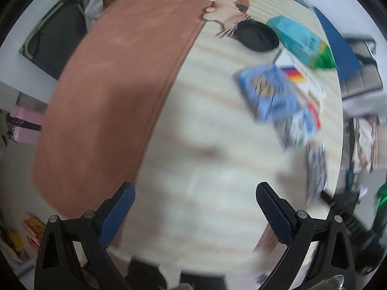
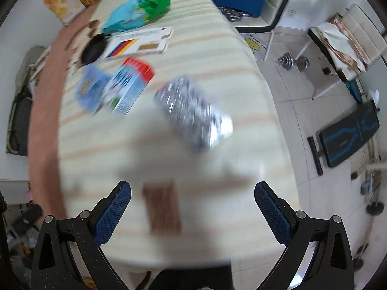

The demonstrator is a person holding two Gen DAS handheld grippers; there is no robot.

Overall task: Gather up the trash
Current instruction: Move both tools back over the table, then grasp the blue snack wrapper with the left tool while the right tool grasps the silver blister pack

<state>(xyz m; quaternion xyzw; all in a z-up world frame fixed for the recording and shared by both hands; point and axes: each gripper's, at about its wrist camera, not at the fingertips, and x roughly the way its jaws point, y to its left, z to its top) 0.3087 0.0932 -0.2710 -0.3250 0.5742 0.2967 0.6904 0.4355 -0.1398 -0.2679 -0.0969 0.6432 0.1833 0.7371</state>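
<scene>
Overhead, both views are blurred. My left gripper (image 1: 194, 193) and my right gripper (image 2: 192, 192) hang above the striped table (image 2: 217, 55), jaws spread wide, nothing between them. Trash lies mid-table: a silver foil wrapper (image 2: 193, 111) toward the right edge, a blue carton (image 2: 116, 87) beside it, a teal-green bag (image 2: 137, 12) near the far end. A terracotta runner (image 1: 116, 91) covers the left edge. Tiled floor (image 2: 290, 91) holds a dumbbell (image 2: 293, 62).

A matt striped cloth (image 2: 205, 55) is covering the table. A crinkled silver foil packet (image 2: 193, 111) is glinting; the printed cartons (image 2: 130, 87) are looking like smooth card. Textured blue rubbery pads (image 2: 113, 212) are lining matt black plastic fingers.
</scene>
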